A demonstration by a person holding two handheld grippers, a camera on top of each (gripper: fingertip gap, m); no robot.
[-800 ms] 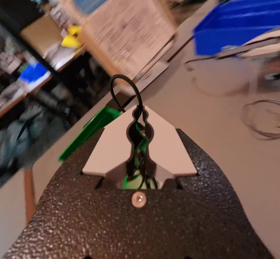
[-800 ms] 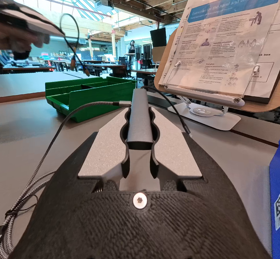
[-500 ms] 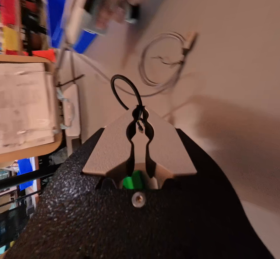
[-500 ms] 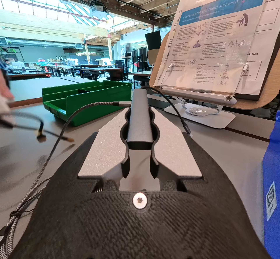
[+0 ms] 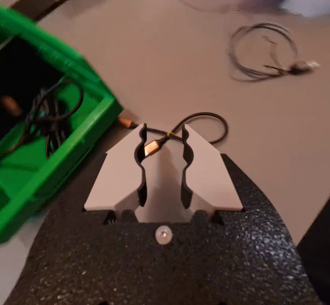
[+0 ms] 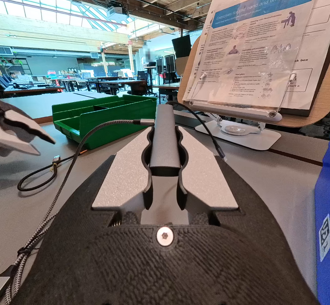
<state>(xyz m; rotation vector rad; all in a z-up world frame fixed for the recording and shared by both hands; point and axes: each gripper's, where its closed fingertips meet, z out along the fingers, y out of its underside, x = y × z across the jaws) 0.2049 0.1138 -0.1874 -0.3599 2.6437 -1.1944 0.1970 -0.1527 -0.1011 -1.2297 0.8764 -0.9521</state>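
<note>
up front, right hand-held gripper (image 6: 164, 141) clamps grey hub (image 6: 164, 135) pointing lengthwise away; left hand-held gripper (image 5: 164, 133) gapes, empty.

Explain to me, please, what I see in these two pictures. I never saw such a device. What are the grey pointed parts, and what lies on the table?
The grey pointed parts are fingers of two hand-held grippers; a camera on each looks forward along them.

In the left wrist view, the left gripper is open and holds nothing. A short black cable with gold plugs lies on the table at its fingertips, beside a green bin holding more black cables. A thin coiled cable lies farther off.

In the right wrist view, the right gripper is shut on a grey hub, which has a braided cable plugged into its side. Behind it stands a document stand with printed sheets. A blue bin is at the right edge.
</note>
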